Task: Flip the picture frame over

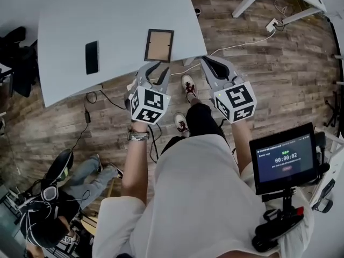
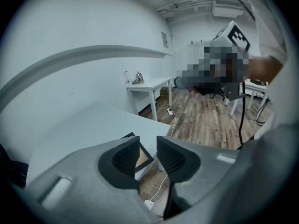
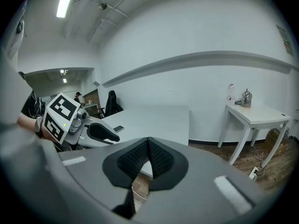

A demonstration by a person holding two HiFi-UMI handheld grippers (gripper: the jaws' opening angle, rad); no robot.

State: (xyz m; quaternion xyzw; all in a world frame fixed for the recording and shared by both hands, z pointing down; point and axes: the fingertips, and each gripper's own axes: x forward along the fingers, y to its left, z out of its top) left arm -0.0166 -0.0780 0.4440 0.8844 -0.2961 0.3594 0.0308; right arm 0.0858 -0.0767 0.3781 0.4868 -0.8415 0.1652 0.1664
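White table on wood floor bears picture frame, perhaps a phone.

My left gripper has its jaws apart, and the black ribbed pads grip nothing. Through the gap I see a corner of the picture frame, which has a dark border around a tan panel. It lies flat on the white table close to the table's near corner and is partly hidden behind the left pad. Below the table's edge a white cable runs across the wood-plank floor to a plug. Farther off, a small white side table stands against the wall with a few small items on top. A marker cube shows at the upper right.
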